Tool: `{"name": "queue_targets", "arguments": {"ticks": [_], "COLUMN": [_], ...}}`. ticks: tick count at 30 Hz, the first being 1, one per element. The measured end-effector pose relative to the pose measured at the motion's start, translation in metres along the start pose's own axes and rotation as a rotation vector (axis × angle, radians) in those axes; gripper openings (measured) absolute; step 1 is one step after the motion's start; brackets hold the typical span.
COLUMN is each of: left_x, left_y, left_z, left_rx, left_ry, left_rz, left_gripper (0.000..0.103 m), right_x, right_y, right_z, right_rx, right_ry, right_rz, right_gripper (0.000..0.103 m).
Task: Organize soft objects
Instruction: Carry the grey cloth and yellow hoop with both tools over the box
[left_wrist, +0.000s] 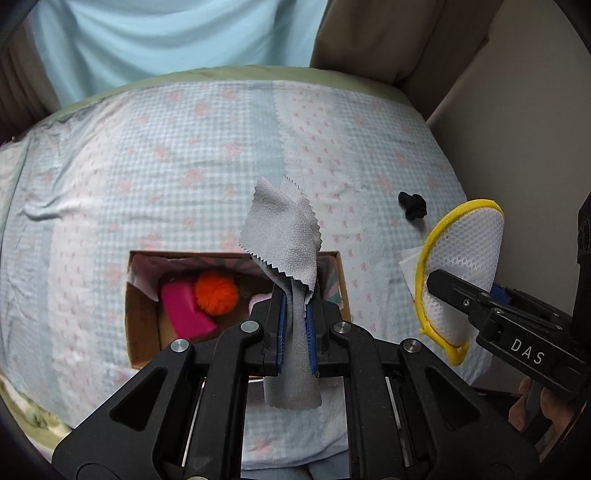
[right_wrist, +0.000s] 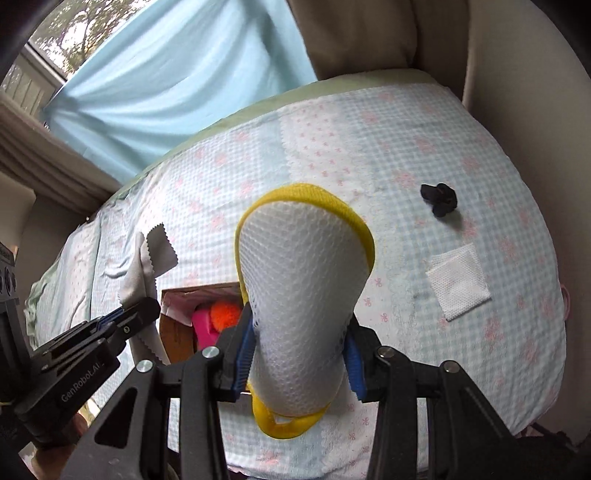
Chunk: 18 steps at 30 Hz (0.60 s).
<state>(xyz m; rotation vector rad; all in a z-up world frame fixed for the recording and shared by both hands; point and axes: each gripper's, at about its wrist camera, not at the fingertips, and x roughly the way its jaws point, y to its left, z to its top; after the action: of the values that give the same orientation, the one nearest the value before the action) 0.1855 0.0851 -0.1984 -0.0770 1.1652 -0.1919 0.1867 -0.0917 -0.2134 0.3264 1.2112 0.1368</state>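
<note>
**Now both grippers hold soft things over the bed**

Clearly the grey cloth (left_wrist: 286, 236) with its zigzag-cut edges is pinched at its middle between the blue pads of the left gripper (left_wrist: 295, 325); its upper part stands up at the centre of the left wrist view, and its lower end hangs below the jaws. Just behind it, in the lower middle of that view, sits an open cardboard box (left_wrist: 142, 325) holding a pink block (left_wrist: 183, 310) and an orange pompom (left_wrist: 217, 293) that touch each other.

To the right in the same view, the right gripper (left_wrist: 480, 295) clamps a white mesh pouch (left_wrist: 469, 258) with a yellow rim. In the right wrist view this pouch (right_wrist: 301, 295) fills the centre, squeezed on both sides by the blue pads of the right gripper (right_wrist: 301, 354), its yellow loop hanging beneath. The left gripper (right_wrist: 129, 317) shows at the lower left there, with the grey cloth (right_wrist: 147, 266) rising from it.

All this is above a bedspread (right_wrist: 369, 140) of pale blue check with pink bows. On it, at the right of the right wrist view, lies a folded white square (right_wrist: 460, 282), and well apart from it toward the upper right, a small black item (right_wrist: 439, 199). A light blue curtain (right_wrist: 177, 85) hangs at the upper left.
</note>
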Motion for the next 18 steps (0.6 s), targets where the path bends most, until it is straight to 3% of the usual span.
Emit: {"name": "queue_targets", "arguments": {"ticks": [8, 13, 18], "left_x": [0.049, 0.093, 0.126], "left_y": [0.049, 0.079, 0.095], "left_z": [-0.039, -0.048, -0.052], "left_rx": [-0.139, -0.185, -0.163], "left_ry": [0.09, 0.165, 0.234], "left_rz": [0.056, 0.053, 0.056], "left_gripper": [0.008, 0.008, 0.008], "right_x": [0.073, 0.121, 0.156], "right_y": [0.039, 0.05, 0.055], "right_z": [-0.024, -0.039, -0.045], "right_rx": [-0.174, -0.188, -0.176], "right_ry": [0.167, 0.252, 0.304], "right_rz": [0.046, 0.065, 0.068], "right_gripper": [0.039, 0.039, 0.039]}}
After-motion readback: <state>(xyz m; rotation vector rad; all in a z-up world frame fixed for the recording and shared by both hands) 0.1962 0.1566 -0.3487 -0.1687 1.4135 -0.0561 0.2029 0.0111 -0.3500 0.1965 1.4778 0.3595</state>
